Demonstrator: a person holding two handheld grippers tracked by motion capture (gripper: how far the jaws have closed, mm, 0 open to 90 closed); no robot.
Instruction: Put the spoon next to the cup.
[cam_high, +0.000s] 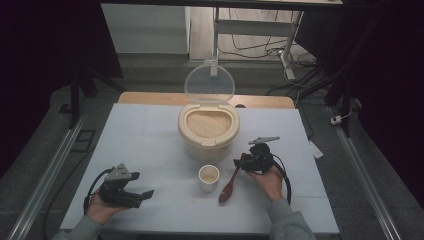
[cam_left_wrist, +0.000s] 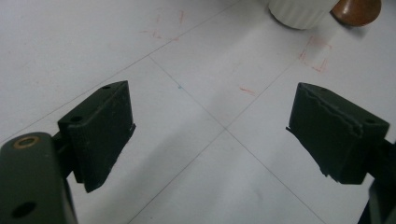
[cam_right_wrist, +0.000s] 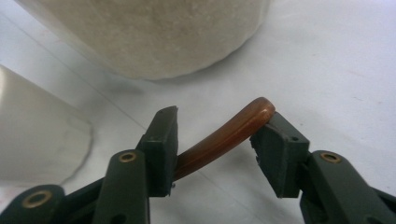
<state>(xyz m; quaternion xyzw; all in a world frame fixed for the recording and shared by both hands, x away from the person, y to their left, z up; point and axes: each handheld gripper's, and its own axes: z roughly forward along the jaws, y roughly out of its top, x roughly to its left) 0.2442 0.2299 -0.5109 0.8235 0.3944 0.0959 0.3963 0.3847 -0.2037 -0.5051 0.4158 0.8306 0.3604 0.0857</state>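
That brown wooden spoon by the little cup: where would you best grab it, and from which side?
Probably by the thin curved handle end of the brown wooden spoon, coming from the right, away from the small white cup. The bowl lies wide and flat on the white table, while the handle tip arches up, leaving room for jaws. The right gripper already straddles it there.

Table (cam_high: 150, 135): rice container (cam_high: 208, 134) sitting centre-back, lid (cam_high: 209, 82) standing up behind it, rice (cam_high: 208, 123) lying inside. Cup (cam_high: 209, 177) standing just in front of container. Spoon (cam_high: 231, 185) lying just right of cup, bowl end nearest me, handle running back-right into my right gripper (cam_high: 250, 161), handle sitting btwn its jaws. My left gripper (cam_high: 142, 195) resting front-left, well apart from cup, jaws pointing twd it.
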